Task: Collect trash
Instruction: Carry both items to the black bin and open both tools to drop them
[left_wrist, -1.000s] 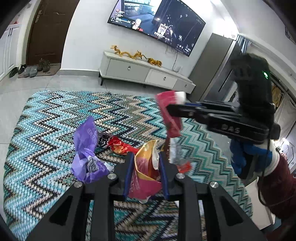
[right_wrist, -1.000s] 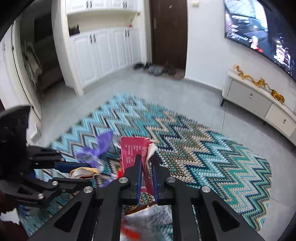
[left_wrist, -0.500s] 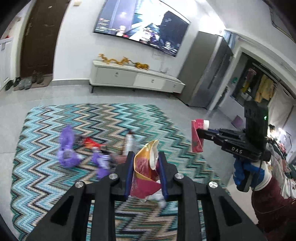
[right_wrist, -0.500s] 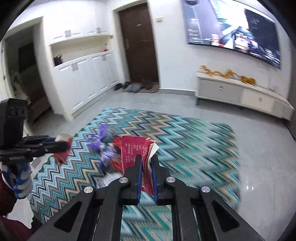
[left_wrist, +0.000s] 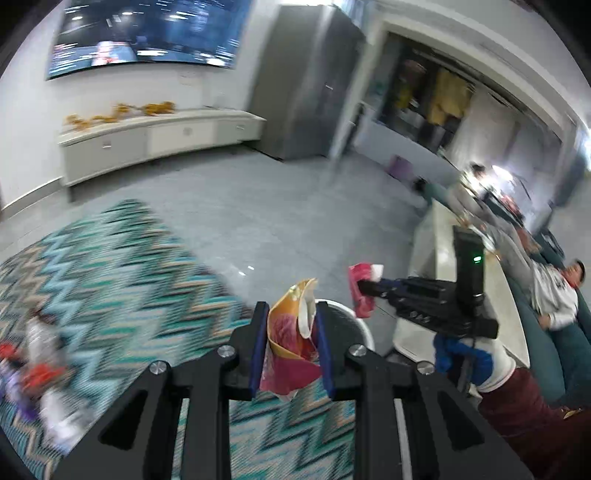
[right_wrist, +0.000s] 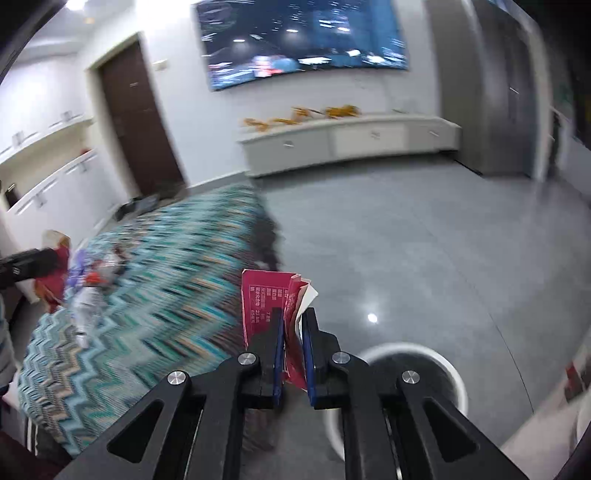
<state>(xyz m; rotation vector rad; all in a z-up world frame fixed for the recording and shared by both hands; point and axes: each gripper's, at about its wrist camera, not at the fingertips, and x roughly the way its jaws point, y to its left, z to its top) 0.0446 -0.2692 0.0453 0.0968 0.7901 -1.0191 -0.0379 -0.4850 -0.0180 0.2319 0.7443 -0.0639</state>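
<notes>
The left claw (left_wrist: 290, 354) pinches a crumpled gold-and-magenta foil snack wrapper (left_wrist: 291, 343) between its blue pads; the wrapper stands up above the fingertips and hangs a little below them. Just behind it shows the rim of a round white waste bin (left_wrist: 364, 326), standing on the grey tiled floor (left_wrist: 258, 221) at the edge of a teal zigzag-patterned rug (left_wrist: 122, 280). The right claw (right_wrist: 293, 354) is pressed together on a flat red printed paper packet (right_wrist: 266, 302), which sticks up past the fingertips. The same white bin (right_wrist: 448, 363) lies just to the right of this claw and below it. In the left wrist view the right claw (left_wrist: 360, 286) reaches in from the right with its red packet (left_wrist: 362, 291), held by a blue-and-white gloved hand (left_wrist: 469, 363) on a dark red sleeve (left_wrist: 524, 410). Blurred leftover litter (left_wrist: 40, 362) lies on the rug, well apart from the bin. A white low cabinet (right_wrist: 351, 142) stands against the far wall under a large wall screen (right_wrist: 303, 40).
</notes>
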